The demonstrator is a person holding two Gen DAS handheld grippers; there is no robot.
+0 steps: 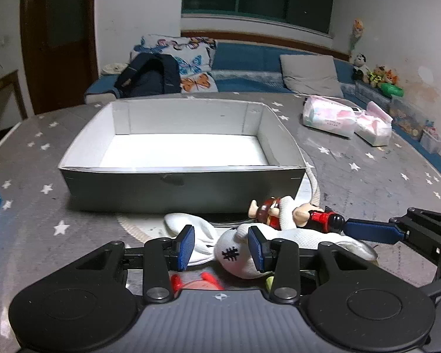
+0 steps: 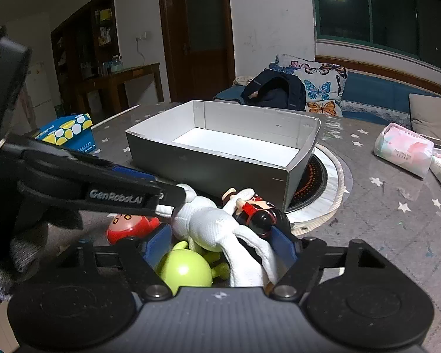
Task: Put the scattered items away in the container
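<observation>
Grey cardboard box (image 1: 182, 188) with white inside, open-topped, nothing visible in it, sitting mid-table; seen from the left wrist, straight ahead at 12 o'clock. Toys heaped on the table just in front of its near wall: white plush rabbit (image 1: 238, 254) lying across the pile, a small figure in red and black (image 1: 320, 219) at about 1 o'clock of the rabbit's head, a second brown-haired figure (image 1: 266, 209) tangled beside it, touching the plush. Red round toy (image 2: 129, 225) and lime-green round toy (image 2: 185, 267) lower in the heap (green one partly under the rabbit, seen from the right wrist).

Left gripper (image 1: 221, 245) with blue pads parted wide, straddling the rabbit's head and ear; contact with the pads not certain, nothing clearly held. Right gripper (image 2: 220, 245) likewise parted, blue pads either side of the rabbit's body and the red-and-black figure; whether pressing or merely flanking, cannot tell.

Further out: star-patterned grey tablecloth (image 1: 382, 176), round burner ring (image 2: 314, 179) under the box's right corner, pink tissue packs (image 1: 332, 116) at 2 o'clock, blue-and-yellow carton (image 2: 70, 132) at 10 o'clock of the box from the right wrist. Behind, butterfly pillows (image 1: 191, 64) and dark backpack (image 1: 150, 75) on a blue sofa.
</observation>
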